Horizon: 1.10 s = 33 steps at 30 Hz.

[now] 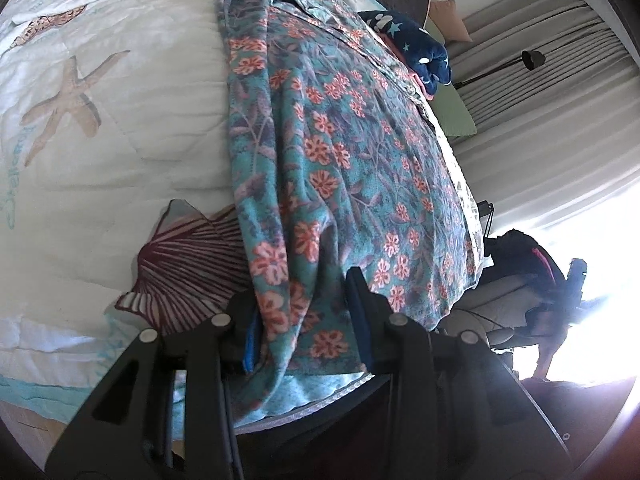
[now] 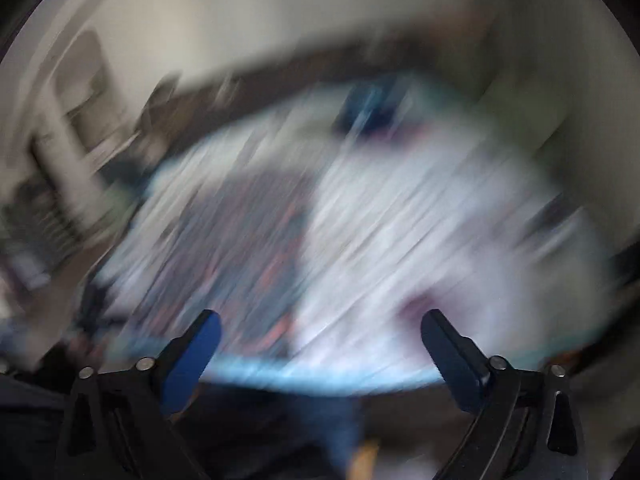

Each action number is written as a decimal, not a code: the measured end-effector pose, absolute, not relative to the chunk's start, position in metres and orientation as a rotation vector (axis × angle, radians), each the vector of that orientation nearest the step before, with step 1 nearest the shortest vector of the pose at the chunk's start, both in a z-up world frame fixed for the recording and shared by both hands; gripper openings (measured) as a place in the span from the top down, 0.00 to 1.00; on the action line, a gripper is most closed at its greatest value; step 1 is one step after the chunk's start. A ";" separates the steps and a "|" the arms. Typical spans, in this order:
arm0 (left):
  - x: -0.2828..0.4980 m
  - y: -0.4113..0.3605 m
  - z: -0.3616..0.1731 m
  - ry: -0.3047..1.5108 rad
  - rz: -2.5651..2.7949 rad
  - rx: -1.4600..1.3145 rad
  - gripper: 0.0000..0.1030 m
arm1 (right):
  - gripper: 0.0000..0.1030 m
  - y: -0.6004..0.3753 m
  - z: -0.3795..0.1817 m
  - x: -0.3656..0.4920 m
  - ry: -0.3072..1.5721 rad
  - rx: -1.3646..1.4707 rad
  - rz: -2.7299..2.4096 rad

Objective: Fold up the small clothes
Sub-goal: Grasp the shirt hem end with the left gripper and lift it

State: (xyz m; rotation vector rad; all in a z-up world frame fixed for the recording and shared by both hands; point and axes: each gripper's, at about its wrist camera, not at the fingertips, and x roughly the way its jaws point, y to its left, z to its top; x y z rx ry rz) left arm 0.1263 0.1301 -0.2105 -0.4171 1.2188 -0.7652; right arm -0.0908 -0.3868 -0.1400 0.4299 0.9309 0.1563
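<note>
Pinning the near hem of the floral garment [image 1: 340, 152] in my left tool [image 1: 304, 312], narrowed on bunched cloth, so it stays stretched along the bed [image 1: 120, 128] | right tool [image 2: 320, 344] wide, empty, view blurred.

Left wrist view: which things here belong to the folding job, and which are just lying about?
Job:
floral garment, gripped at its near edge
left gripper
right gripper, open and empty

Lying about:
navy star-print item
seashell bedspread
lamp
curtains
</note>
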 end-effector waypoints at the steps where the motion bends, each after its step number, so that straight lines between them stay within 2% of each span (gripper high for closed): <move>1: 0.126 0.130 -0.211 1.223 -0.763 -0.423 0.63 | 0.30 -0.386 -0.176 -0.068 1.010 0.506 0.214; 2: 0.126 0.130 -0.211 1.227 -0.761 -0.429 0.63 | 0.40 -0.381 -0.198 -0.052 1.058 0.557 0.234; 4: 0.126 0.132 -0.210 1.233 -0.761 -0.436 0.62 | 0.43 -0.382 -0.235 -0.032 1.102 0.650 0.245; 6: 0.125 0.132 -0.210 1.238 -0.761 -0.439 0.62 | 0.43 -0.388 -0.246 -0.025 1.053 0.731 0.278; 7: 0.126 0.132 -0.211 1.245 -0.759 -0.451 0.62 | 0.48 -0.390 -0.246 -0.024 1.027 0.772 0.302; 8: 0.127 0.133 -0.213 1.258 -0.758 -0.475 0.62 | 0.71 -0.388 -0.246 -0.019 1.012 0.797 0.327; 9: 0.128 0.134 -0.215 1.267 -0.758 -0.517 0.62 | 0.87 -0.386 -0.245 -0.015 1.023 0.795 0.338; 10: 0.128 0.136 -0.215 1.267 -0.762 -0.546 0.63 | 0.95 -0.384 -0.243 -0.014 1.034 0.774 0.327; 11: 0.128 0.137 -0.216 1.266 -0.770 -0.583 0.65 | 0.95 -0.379 -0.241 -0.012 1.043 0.738 0.318; 12: 0.127 0.138 -0.218 1.268 -0.779 -0.616 0.80 | 0.95 -0.373 -0.238 -0.009 1.048 0.719 0.329; 13: 0.125 0.137 -0.221 1.281 -0.790 -0.651 0.88 | 0.96 -0.365 -0.235 -0.006 1.049 0.714 0.341; 20: 0.126 0.131 -0.209 1.254 -0.810 -0.644 0.93 | 0.96 -0.341 -0.193 0.013 0.948 0.639 0.405; 27: 0.152 0.139 -0.135 1.059 -0.880 -0.684 0.93 | 0.97 -0.365 -0.128 0.031 0.774 0.648 0.393; 33: 0.206 0.130 -0.090 0.953 -0.896 -0.733 0.93 | 0.97 -0.370 -0.077 0.097 0.639 0.627 0.425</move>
